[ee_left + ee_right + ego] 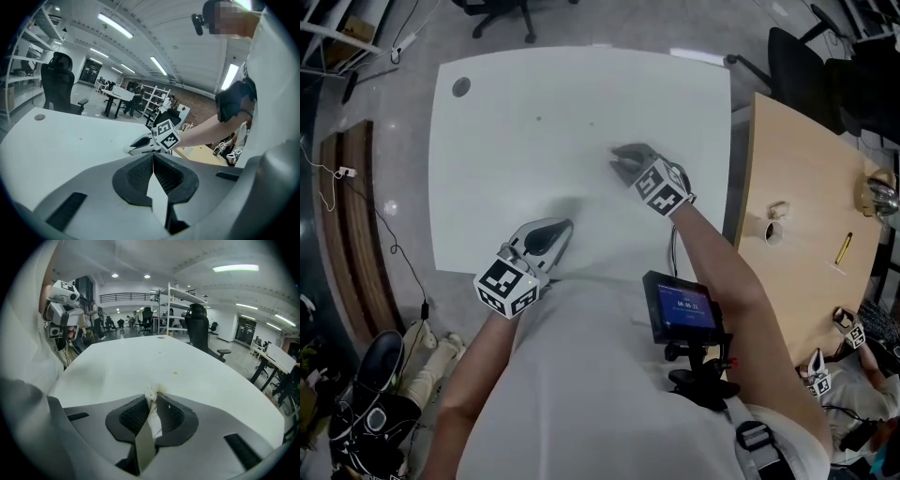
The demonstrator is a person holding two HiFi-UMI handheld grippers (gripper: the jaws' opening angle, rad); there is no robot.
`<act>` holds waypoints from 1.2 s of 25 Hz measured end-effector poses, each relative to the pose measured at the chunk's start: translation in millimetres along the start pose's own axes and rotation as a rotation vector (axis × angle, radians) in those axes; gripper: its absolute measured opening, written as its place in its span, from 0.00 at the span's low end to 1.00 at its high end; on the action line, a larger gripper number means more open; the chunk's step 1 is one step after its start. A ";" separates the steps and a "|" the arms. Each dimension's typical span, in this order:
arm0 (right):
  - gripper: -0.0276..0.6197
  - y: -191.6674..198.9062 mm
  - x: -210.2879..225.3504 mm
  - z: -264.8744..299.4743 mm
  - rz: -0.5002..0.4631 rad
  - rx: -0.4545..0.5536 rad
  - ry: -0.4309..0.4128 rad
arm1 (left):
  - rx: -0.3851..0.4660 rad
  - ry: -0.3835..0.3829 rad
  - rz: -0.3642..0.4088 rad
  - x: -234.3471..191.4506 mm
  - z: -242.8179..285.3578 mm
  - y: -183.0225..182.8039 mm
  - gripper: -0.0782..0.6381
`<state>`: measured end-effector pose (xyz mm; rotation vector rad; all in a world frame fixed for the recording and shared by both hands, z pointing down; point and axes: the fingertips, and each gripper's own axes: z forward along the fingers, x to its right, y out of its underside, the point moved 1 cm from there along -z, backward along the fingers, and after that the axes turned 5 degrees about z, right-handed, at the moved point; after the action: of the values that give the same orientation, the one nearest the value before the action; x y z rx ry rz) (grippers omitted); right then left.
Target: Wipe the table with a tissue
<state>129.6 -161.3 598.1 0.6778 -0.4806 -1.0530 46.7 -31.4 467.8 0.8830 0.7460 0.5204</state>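
Observation:
The white table [534, 103] fills the middle of the head view. My right gripper [624, 161] hovers low over its centre, shut on a crumpled white tissue [151, 394] that pokes out of the jaw tips close to the tabletop. In the head view the gripper hides the tissue. A small brown spot [176, 372] marks the table just beyond the tissue. My left gripper [555, 234] rests near the table's front edge, shut with nothing between its jaws. From the left gripper view, the right gripper [133, 147] shows ahead, low over the table.
A wooden table [806, 197] stands close on the right, bearing a small roll [773, 231], a yellow pen [844, 247] and spare grippers [817, 371]. A round grommet [461, 86] sits in the white table's far left corner. Black office chairs [797, 66] stand beyond.

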 end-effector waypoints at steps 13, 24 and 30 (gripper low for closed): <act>0.13 -12.7 21.3 -35.3 0.536 0.258 -0.089 | 0.009 0.023 0.009 -1.6 -7.9 -1.4 0.12; 0.13 20.2 74.3 -64.0 0.936 0.334 0.329 | 0.021 0.074 0.009 -40.6 -41.1 -4.1 0.12; 0.13 -8.9 56.9 -39.7 0.949 0.356 0.318 | 0.036 0.085 0.004 -66.0 -55.1 -6.3 0.12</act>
<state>174.2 -204.8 566.3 0.7865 -0.6224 0.0405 -36.8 -52.3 463.4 0.9002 0.8331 0.5520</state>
